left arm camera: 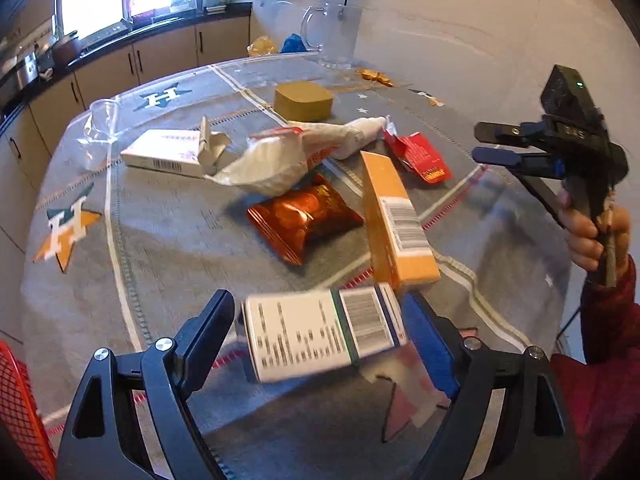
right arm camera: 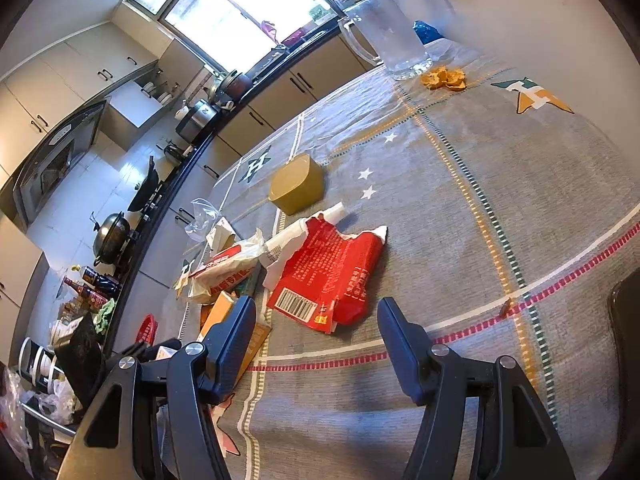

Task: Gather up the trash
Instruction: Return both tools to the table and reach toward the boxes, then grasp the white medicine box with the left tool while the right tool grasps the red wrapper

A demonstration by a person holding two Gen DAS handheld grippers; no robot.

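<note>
In the left wrist view a white box with a barcode (left arm camera: 320,332) lies blurred between the fingers of my left gripper (left arm camera: 316,308). Its right end is against the right finger and a gap of cloth shows at the left finger, so the jaws stand open. Beyond it lie an orange box (left arm camera: 396,216), a copper foil snack bag (left arm camera: 304,216), a crumpled white bag (left arm camera: 272,160), a white carton with a torn flap (left arm camera: 168,152) and a torn red packet (left arm camera: 420,156). My right gripper (right arm camera: 316,312) hangs open just short of the red packet (right arm camera: 328,272), gripping nothing; a hand holds this right gripper (left arm camera: 476,142) at the right.
The grey patterned tablecloth (left arm camera: 160,240) covers the table. An olive container (left arm camera: 304,100), a clear plastic cup (left arm camera: 100,128), a glass jug (left arm camera: 332,36) and orange peels (right arm camera: 444,78) stand farther back. A red mesh basket (left arm camera: 16,408) sits at the lower left. Kitchen counters lie beyond the table.
</note>
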